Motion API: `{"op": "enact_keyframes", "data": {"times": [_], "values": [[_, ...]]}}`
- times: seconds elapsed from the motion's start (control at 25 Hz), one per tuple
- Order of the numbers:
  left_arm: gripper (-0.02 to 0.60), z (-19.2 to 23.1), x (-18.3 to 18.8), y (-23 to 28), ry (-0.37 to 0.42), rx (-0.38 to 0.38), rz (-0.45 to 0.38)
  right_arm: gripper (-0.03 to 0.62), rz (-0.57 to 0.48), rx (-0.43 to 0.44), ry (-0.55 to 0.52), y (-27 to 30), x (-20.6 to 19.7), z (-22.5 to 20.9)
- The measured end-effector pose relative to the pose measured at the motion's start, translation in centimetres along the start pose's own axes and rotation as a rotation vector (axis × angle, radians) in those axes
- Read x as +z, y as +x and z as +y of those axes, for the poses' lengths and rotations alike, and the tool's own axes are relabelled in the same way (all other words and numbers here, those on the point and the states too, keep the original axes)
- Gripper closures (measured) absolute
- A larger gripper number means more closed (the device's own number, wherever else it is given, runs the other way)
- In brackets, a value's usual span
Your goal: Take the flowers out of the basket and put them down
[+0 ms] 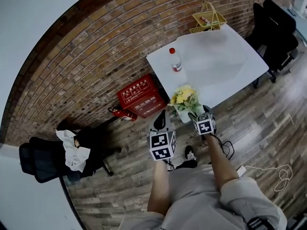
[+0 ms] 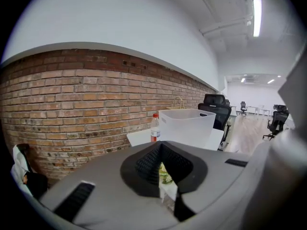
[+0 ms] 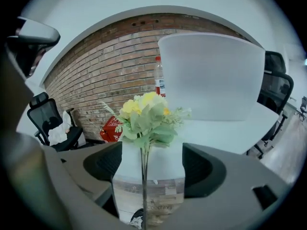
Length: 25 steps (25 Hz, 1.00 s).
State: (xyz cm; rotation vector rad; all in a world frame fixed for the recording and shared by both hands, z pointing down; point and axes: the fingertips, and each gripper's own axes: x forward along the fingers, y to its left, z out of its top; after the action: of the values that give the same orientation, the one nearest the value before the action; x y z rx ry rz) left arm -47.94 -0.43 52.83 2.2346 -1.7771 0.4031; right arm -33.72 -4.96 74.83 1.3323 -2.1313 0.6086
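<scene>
Brick wall [image 1: 81,47] behind; white tabletop [image 1: 240,75] standing out from it, with a black office chair [image 1: 276,28] at its far side. On the tabletop stood a large translucent bin [image 3: 211,75], a yellow wire basket [image 1: 207,17] at the far corner, and a bottle [image 1: 175,60] near the wall-side edge. The flowers [image 3: 146,114] were outside both containers, stems upright in a clear vase [image 3: 163,176], held in the air just off the tabletop's near edge. The right claw [image 3: 151,166] stood wide, its two pads pressed against the vase's sides. The left claw [image 2: 162,164] was closed at its tips with nothing in it, just beside the vase. The tabletop lay straight ahead of the right claw, which carried the load alone. The near strip in front of the bin appeared bare and probably offered the easiest place to set the vase down; the near edge was the hazard.
</scene>
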Motion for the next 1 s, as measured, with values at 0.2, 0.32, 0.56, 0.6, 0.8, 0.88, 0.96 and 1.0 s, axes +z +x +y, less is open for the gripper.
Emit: {"op": "enact_keyframes", "data": {"times": [0.2, 0.32, 0.56, 0.6, 0.8, 0.88, 0.96, 1.0], "values": [[0.558, -1.5, -1.1, -0.8, -0.032, 0.039, 0.000, 0.178, -0.034, -0.004, -0.025, -4.4, -0.5, -0.5], [0.558, -3.4, -2.6, -1.1, -0.071, 0.056, 0.022, 0.180, -0.041, 0.017, 0.006, -7.6, -2.0, -0.4], [0.558, -8.0, -7.4, -3.7, -0.131, 0.068, 0.089, 0.354, -0.108, 0.107, 0.080, -15.1, -5.2, 1.1], [0.558, -8.8, -8.3, -4.3, -0.148, 0.068, 0.104, 0.405, -0.105, 0.100, 0.084, -16.2, -5.9, 0.9], [0.558, -15.2, -11.9, -7.3, -0.155, 0.002, 0.154, 0.576, -0.127, 0.075, 0.167, -21.1, -8.3, -1.0], [0.558, -17.1, -12.7, -8.3, -0.108, -0.022, 0.165, 0.589, -0.172, 0.078, 0.221, -22.8, -8.6, -1.3], [0.558, -18.1, -12.9, -9.2, -0.056, -0.041, 0.167, 0.589, -0.210, 0.070, 0.248, -24.2, -8.6, -1.3], [0.558, -18.2, -12.7, -9.4, -0.033, -0.043, 0.167, 0.589, -0.222, 0.067, 0.247, -24.7, -8.4, -1.2]]}}
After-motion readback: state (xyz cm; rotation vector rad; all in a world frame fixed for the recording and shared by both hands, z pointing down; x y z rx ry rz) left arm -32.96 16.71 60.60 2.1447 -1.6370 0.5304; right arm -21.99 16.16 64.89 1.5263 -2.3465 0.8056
